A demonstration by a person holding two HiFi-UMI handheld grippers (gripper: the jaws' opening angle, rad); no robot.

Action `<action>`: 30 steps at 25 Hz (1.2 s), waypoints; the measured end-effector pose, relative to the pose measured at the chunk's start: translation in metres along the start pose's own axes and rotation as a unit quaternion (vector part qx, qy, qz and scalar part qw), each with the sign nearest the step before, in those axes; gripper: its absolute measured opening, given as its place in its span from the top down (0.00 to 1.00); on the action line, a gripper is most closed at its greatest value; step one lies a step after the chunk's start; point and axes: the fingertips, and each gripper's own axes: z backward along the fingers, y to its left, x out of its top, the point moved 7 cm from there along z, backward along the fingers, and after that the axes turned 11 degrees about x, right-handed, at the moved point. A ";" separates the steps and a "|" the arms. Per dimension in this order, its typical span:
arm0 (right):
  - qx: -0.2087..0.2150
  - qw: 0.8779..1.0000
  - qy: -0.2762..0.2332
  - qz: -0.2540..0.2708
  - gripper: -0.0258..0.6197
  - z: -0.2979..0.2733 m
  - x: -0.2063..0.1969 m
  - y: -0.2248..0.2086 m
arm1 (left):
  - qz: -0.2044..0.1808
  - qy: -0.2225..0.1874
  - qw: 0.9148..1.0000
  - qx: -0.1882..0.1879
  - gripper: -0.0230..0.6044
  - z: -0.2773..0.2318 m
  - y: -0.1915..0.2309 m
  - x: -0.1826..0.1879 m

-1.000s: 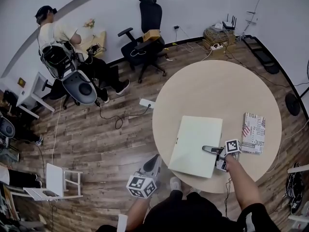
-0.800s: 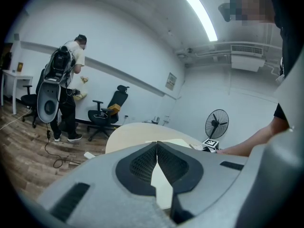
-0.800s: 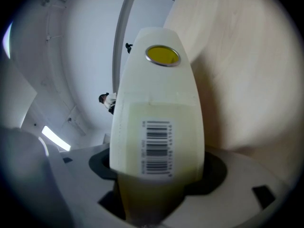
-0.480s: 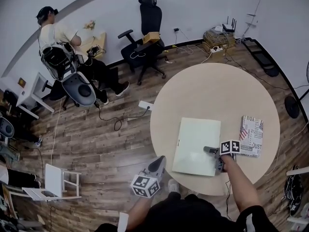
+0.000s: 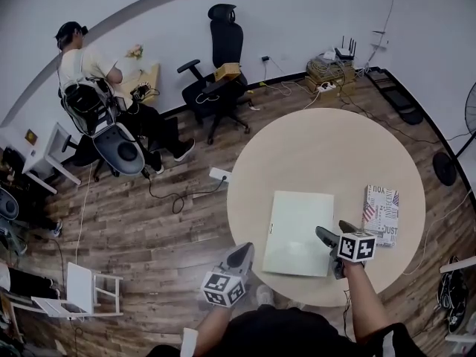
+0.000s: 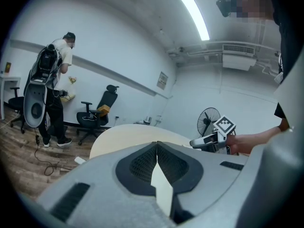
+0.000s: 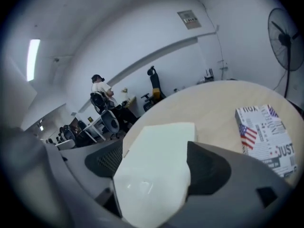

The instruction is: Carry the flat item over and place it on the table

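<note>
The flat item (image 5: pixel 300 230), a pale rectangular board, lies flat on the round beige table (image 5: pixel 327 147) near its front edge. My right gripper (image 5: pixel 334 233) is at the board's near right corner, and its jaws are opening. In the right gripper view the board (image 7: pixel 159 160) runs between the spread jaws of the right gripper (image 7: pixel 156 177), whose pads stand off it. My left gripper (image 5: pixel 242 251) hangs off the table's near left edge, over the floor. The left gripper's (image 6: pixel 156 145) jaws are shut with nothing between them. The right gripper (image 6: pixel 207 141) also shows there, over the table.
A printed box (image 5: pixel 381 214) lies on the table just right of the board. A black office chair (image 5: pixel 222 58) stands beyond the table, and a person (image 5: pixel 85 69) sits at a desk far left. A power strip (image 5: pixel 218 175) and cables lie on the wood floor. A fan (image 5: pixel 462 129) stands at the right.
The right gripper's jaws have spread apart and drawn back from over the board to its near right corner. The board now rests on the table. The left gripper has stayed shut.
</note>
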 end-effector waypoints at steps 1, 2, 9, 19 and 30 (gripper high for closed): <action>0.005 1.000 -0.016 0.018 0.31 0.009 0.006 0.010 | -0.004 -0.003 1.000 -0.003 0.95 -0.001 -0.001 0.003; 0.008 0.999 -0.029 0.036 0.31 0.016 0.010 0.020 | -0.008 -0.006 1.000 -0.006 0.95 -0.002 -0.002 0.006; -0.065 0.965 -0.172 0.187 0.66 0.073 0.035 0.076 | -0.035 -0.027 0.999 -0.027 0.95 -0.005 -0.010 0.027; -0.085 0.937 -0.254 0.223 0.96 0.102 0.040 0.096 | -0.041 -0.034 0.997 -0.058 0.95 -0.014 -0.032 0.034; -0.083 0.927 -0.245 0.274 0.96 0.109 0.046 0.107 | -0.049 -0.029 0.997 -0.055 0.95 -0.010 -0.034 0.033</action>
